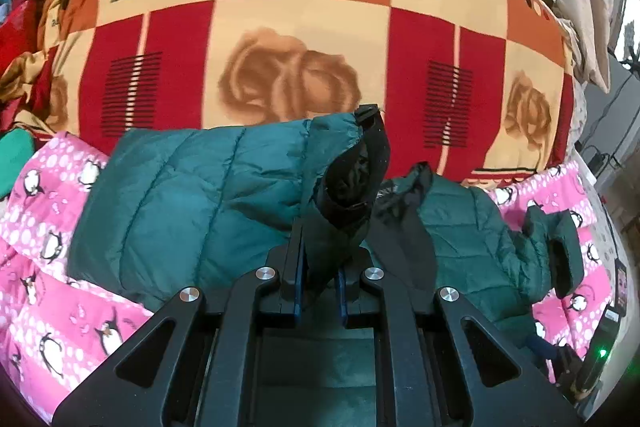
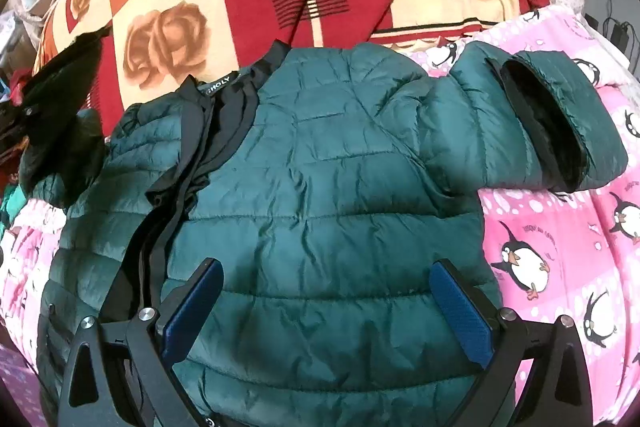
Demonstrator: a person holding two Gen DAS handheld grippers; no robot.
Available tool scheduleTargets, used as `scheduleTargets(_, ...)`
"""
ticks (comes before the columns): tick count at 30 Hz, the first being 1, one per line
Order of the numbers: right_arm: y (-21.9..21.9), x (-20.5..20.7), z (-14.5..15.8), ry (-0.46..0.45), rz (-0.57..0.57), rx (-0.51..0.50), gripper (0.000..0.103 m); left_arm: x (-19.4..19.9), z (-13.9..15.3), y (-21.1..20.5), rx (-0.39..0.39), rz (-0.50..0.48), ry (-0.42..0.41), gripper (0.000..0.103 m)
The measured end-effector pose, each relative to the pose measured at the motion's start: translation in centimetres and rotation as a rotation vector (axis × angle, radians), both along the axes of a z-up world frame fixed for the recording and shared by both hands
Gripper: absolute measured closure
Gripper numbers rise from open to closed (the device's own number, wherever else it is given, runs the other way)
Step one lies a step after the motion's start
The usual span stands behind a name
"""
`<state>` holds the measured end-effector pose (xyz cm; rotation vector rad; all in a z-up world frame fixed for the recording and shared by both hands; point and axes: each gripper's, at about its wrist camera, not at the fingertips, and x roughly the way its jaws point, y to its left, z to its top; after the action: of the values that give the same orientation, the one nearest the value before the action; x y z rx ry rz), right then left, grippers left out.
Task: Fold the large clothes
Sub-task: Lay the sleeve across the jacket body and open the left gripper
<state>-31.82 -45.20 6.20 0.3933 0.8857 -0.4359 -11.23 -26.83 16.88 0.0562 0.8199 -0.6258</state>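
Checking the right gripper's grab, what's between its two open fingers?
Only the green puffer jacket lies under the open right gripper, seen in the right wrist view.

Two fisheye views, each looking forward along its own gripper. Left wrist view: set low and close behind the left gripper [image 1: 320, 283], facing across the teal puffer jacket [image 1: 180, 195] toward the rose-patterned blanket [image 1: 304, 27], a raised sleeve cuff [image 1: 356, 171] filling the near centre. Right wrist view: set above the right gripper [image 2: 326, 311], tilted down onto the jacket's quilted front at close range, jaws framing the lower edge. Shared by both: the jacket, the rose-patterned blanket behind it, and the pink penguin bedcover [image 2: 560, 247] underneath.
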Motion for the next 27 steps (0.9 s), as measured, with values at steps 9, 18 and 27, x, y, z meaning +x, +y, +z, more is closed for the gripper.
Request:
scheduleTargets(9,-0.1,-0.8,0.0,-0.004,0.031,0.013,0.0,-1.2,-1.3,-5.1,0.066,-0.061,-0.009,0.092)
scheduleTargets(18,-1.4,-1.9,-0.7,-0.004,0.013,0.005,0.0,-2.8,-3.2,-9.5,0.081,-0.127,0.025,0.092)
scheduleTargets(27,-2.5,-2.9,-1.9,0.036,0.026,0.023,0.0,-3.2,-5.7,-14.7,0.105,-0.168,0.079,0.092)
